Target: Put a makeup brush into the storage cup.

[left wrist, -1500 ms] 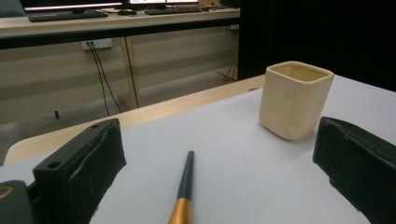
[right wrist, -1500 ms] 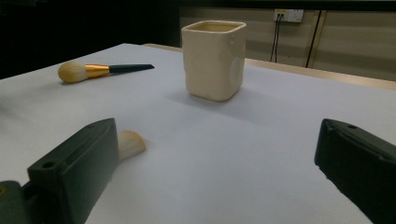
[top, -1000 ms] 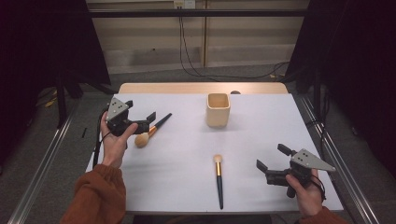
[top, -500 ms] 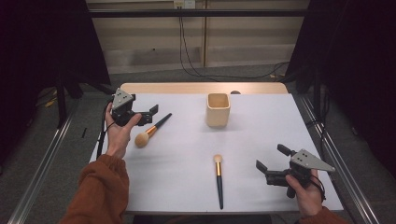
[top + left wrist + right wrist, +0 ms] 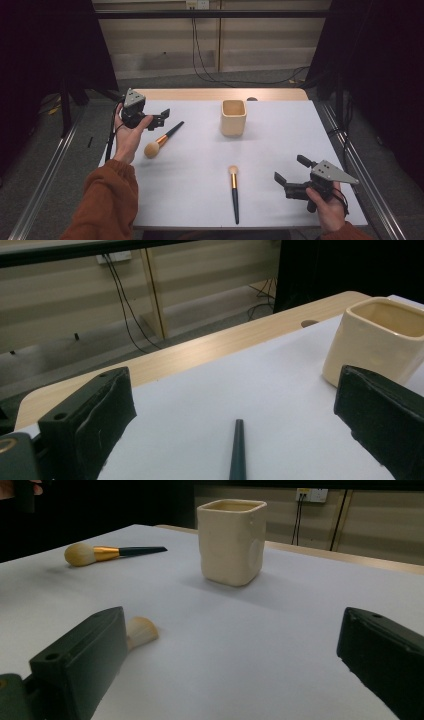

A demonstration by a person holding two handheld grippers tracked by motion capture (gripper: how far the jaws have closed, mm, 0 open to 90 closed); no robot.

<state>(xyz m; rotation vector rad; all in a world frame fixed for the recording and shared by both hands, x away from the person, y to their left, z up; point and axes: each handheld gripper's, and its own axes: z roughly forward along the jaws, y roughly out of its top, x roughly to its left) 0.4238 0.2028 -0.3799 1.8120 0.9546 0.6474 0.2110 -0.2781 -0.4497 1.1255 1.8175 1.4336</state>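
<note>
A cream square cup [image 5: 233, 118] stands at the back middle of the white table [image 5: 200, 165]. A large powder brush [image 5: 159, 142] lies at the left, its black handle pointing back-right. A thin brush [image 5: 234, 193] lies near the front centre, head toward the cup. My left gripper [image 5: 161, 118] is open, held above the table just left of the large brush's handle end. In the left gripper view that handle tip [image 5: 237, 450] lies between the jaws, with the cup [image 5: 380, 340] at the right. My right gripper [image 5: 290, 169] is open and empty at the front right, facing the cup [image 5: 231, 540], the large brush [image 5: 107, 553] and the thin brush head [image 5: 141, 631].
The table's wooden back edge [image 5: 220, 94] has a small hole [image 5: 251, 99] behind the cup. Cables [image 5: 200, 60] hang on the wall beyond. Metal rails [image 5: 45, 190] run along the floor on both sides of the table.
My left gripper has moved away from the person and a little right, toward the large brush's handle end. The right gripper, the brushes and the cup have stayed put.
</note>
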